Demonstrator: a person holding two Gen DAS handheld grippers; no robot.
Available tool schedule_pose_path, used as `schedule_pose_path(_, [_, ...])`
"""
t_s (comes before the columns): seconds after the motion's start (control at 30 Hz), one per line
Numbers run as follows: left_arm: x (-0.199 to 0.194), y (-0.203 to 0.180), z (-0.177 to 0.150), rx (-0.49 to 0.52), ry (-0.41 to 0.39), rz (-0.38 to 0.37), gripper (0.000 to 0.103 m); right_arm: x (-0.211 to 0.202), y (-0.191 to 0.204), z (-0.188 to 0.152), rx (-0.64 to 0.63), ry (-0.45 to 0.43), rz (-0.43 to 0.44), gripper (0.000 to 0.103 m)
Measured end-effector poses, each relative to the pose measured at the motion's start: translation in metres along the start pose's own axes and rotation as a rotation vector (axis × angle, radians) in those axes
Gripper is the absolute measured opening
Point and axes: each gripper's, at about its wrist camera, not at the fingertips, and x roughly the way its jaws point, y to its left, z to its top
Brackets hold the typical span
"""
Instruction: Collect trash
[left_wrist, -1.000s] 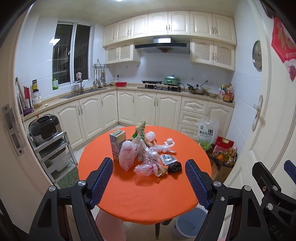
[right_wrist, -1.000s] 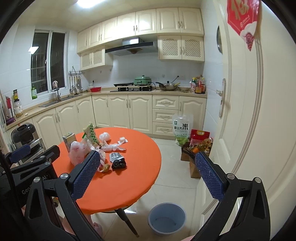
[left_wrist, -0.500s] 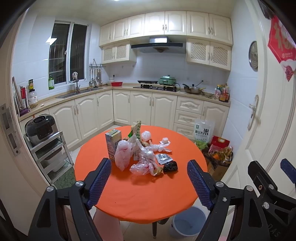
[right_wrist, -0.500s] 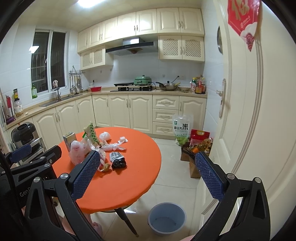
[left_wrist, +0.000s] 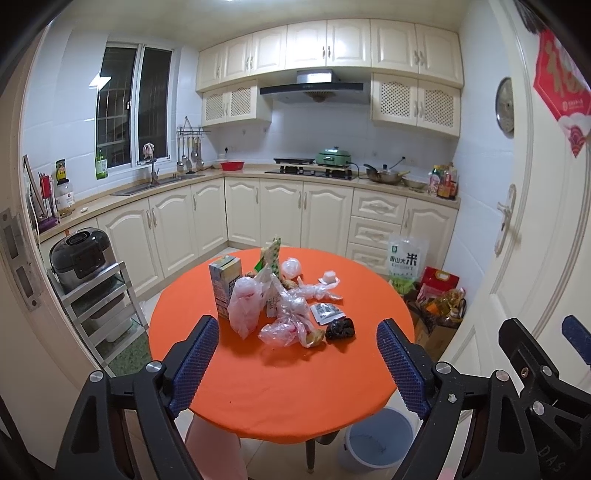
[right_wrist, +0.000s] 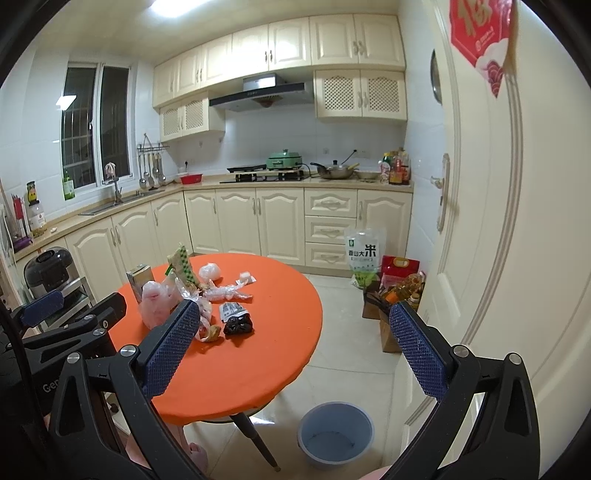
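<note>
A pile of trash lies on a round orange table (left_wrist: 288, 387) (right_wrist: 236, 373): a drink carton (left_wrist: 223, 286) (right_wrist: 138, 277), crumpled clear plastic bags (left_wrist: 282, 314) (right_wrist: 157, 304), a black crumpled bag (left_wrist: 340, 328) (right_wrist: 238, 325) and a green checked wrapper (left_wrist: 271, 251) (right_wrist: 183, 264). A blue bin (left_wrist: 380, 441) (right_wrist: 336, 432) stands on the floor by the table's near right. My left gripper (left_wrist: 297, 365) is open and empty above the table's near edge. My right gripper (right_wrist: 291, 350) is open and empty, to the right of the left one.
A white door (right_wrist: 517, 229) stands close on the right. A rice bag (right_wrist: 364, 254) and boxes of groceries (right_wrist: 397, 291) sit on the floor by the door. A rack with a rice cooker (left_wrist: 79, 258) stands on the left. Kitchen cabinets (left_wrist: 280, 214) line the back.
The left wrist view has drifted, with the table and trash shifting a little left and down in it. The right wrist view is almost unchanged. Both grippers stay open.
</note>
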Motion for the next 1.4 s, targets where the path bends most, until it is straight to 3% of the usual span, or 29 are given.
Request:
schedule_pose_path(0.93, [0.014,0.008,0.002,-0.003,0.021,-0.004,0.086,0.005,0.006,0.002,-0.01,0.018,-0.005,0.103])
schedule_pose_path(1.2, [0.034,0.017,0.011,-0.003,0.035,-0.016,0.087,0.016,0.019,0.008,-0.014,0.034,-0.022,0.103])
schedule_pose_path(1.4, [0.065,0.033,0.02,0.0,0.092,-0.017,0.087,0.039,0.037,0.012,-0.029,0.077,-0.032,0.103])
